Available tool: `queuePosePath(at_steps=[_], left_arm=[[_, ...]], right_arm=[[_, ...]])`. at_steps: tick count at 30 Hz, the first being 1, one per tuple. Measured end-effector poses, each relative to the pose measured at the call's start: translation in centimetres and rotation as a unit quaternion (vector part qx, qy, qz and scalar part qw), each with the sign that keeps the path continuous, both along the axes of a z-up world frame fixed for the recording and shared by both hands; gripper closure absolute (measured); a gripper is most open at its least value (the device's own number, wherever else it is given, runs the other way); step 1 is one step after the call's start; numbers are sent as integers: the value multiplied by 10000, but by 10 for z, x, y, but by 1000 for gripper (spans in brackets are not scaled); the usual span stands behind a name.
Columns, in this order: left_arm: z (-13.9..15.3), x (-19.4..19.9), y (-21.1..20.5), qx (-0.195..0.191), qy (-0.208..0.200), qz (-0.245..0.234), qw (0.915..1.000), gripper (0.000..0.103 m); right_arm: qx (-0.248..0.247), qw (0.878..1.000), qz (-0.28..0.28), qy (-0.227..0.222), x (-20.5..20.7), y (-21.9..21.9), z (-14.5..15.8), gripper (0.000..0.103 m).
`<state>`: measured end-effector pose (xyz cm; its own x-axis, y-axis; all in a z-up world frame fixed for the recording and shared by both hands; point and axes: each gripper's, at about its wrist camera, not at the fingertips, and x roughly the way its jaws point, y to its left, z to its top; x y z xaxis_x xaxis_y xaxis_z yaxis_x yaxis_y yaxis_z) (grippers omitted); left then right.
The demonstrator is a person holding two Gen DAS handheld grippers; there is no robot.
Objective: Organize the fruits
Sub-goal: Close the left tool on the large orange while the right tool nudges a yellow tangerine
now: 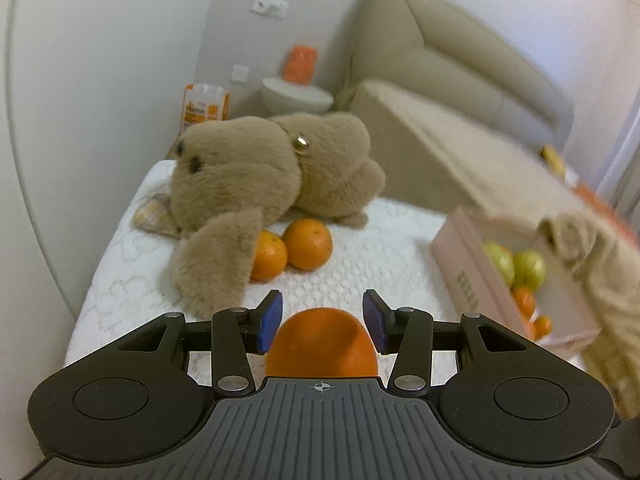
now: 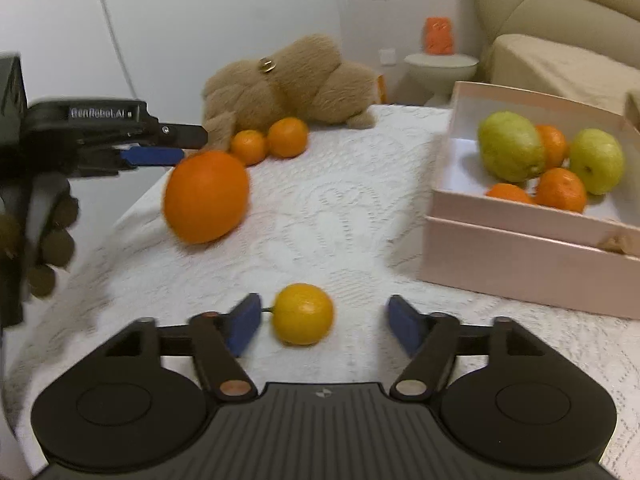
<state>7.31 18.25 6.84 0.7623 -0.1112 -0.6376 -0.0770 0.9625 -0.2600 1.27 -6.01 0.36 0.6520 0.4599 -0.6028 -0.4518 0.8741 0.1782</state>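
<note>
Right wrist view | right tongs wide around yellow citrus, ungripped | left tongs hold big orange | next: pinch, carry to pink box

Middle of the bed is wide open, just bare white cover between the big orange at 10 o'clock and the pink box at 2 o'clock. The plush toy sprawls across the far end at 12, two small oranges touching its front. One yellow-orange fruit sits close in, with bare cover on both sides.
</note>
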Motion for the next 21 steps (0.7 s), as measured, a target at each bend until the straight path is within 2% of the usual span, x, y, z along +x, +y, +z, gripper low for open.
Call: queuePosePath(at_steps=[3, 6, 7, 11, 16, 19, 21], left_arm=[[4, 13, -22, 690, 279, -99, 9972, 54], [0, 28, -42, 1313, 641, -210, 9890, 51], [0, 31, -46, 1416, 669, -263, 9873, 51], [2, 33, -58, 1628, 943, -547, 9806, 50], [14, 3, -68, 1994, 880, -729, 9732, 50], [21, -23, -63, 2005, 757, -634, 9747, 50], [23, -41, -58, 1844, 682, -563, 9789, 50]], right_arm=[[121, 9998, -4, -148, -8, -9, -3, 28], [188, 9997, -16, -178, -8, -11, -3, 27], [200, 9997, -14, -170, -7, -12, -3, 27], [200, 9996, -7, -174, -8, -12, -3, 26], [193, 9997, -11, -176, -8, -12, -4, 26], [146, 9997, -7, -193, -9, -10, -4, 25], [120, 9997, -8, -201, -9, -9, -4, 25]])
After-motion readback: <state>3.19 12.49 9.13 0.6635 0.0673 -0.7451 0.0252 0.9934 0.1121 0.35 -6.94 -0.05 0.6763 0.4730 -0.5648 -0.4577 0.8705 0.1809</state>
